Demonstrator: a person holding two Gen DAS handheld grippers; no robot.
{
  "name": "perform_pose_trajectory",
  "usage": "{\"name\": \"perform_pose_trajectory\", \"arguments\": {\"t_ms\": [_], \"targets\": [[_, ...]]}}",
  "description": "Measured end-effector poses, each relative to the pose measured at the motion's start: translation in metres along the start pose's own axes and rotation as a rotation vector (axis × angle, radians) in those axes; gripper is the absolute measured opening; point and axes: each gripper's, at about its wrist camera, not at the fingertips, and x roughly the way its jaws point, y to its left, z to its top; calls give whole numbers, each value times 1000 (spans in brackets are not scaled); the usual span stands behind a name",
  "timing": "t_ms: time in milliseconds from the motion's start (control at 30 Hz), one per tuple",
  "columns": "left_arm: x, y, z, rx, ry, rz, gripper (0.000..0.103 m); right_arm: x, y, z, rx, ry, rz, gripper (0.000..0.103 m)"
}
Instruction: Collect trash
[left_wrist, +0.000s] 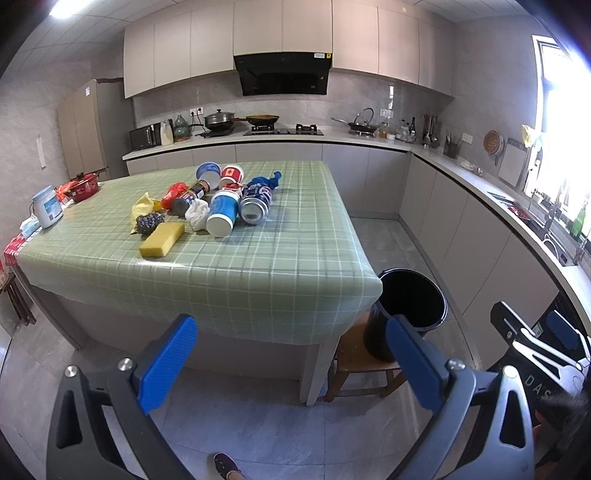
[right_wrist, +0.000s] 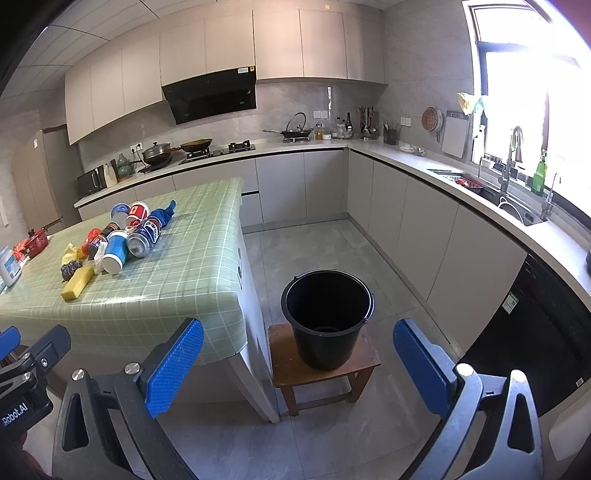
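Our left gripper (left_wrist: 291, 354) and right gripper (right_wrist: 297, 360) gape wide, holding nothing. Black bucket (right_wrist: 327, 317) on the stool (right_wrist: 288, 373) looks empty. Trash pile (left_wrist: 218, 197) sits untouched on the table (left_wrist: 258, 266); nothing collected yet.

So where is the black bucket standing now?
The black bucket stands on a small wooden stool on the floor, just right of the green-checked table, low at centre in the right wrist view.
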Motion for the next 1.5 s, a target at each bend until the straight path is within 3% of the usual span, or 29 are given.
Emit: {"name": "perform_pose_trajectory", "arguments": {"t_ms": [967,1233,1500], "targets": [[15,2,6,-26,18,17,103,20,5,5,-10,22,14,103],[24,24,9,-59,31,54,103,30,22,7,-31,38,36,103],[46,69,16,-115,51,109,103,51,60,11,-60,66,79,103]]}}
